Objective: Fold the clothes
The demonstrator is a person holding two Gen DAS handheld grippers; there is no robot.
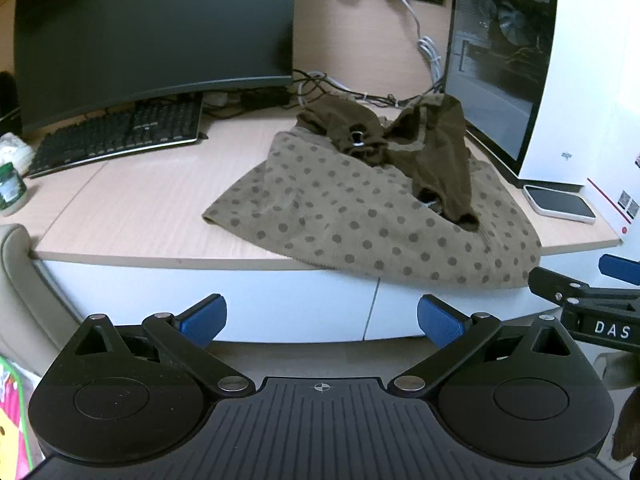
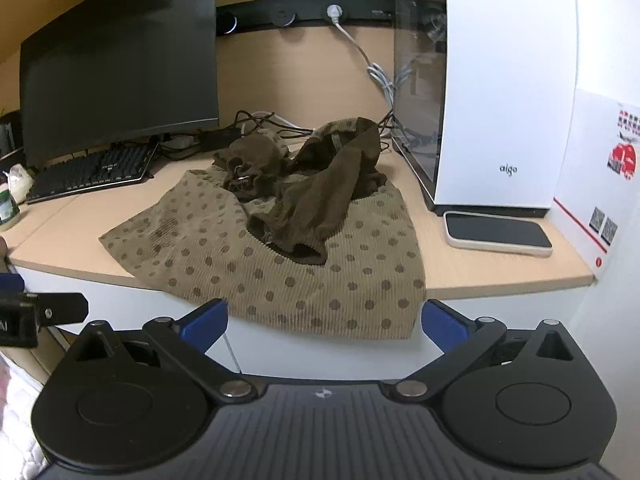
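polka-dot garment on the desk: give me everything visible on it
The polka-dot garment is tan ribbed knit-looking fabric with darker brown dots. It lies spread but rumpled on the desk, its near hem hanging over the front edge. Dark brown parts, a crumpled bundle and a long strip with metal rings, are heaped on its far half; whether they belong to it or are a separate piece is unclear. Neither the left gripper nor the right gripper touches it; both are open, short of the desk.

Garment point(image 2: 320, 280) ribbed knit cloth, matt tan with dots, dark brown part point(image 2: 320, 196) same soft knit, desk point(image 1: 152, 200) smooth pale wood-grain laminate, monitor point(image 1: 152, 28) matt black, phone point(image 2: 498, 232) glossy glass, PC case point(image 2: 504, 80) smooth white, pads point(image 1: 202, 320) blue textured.
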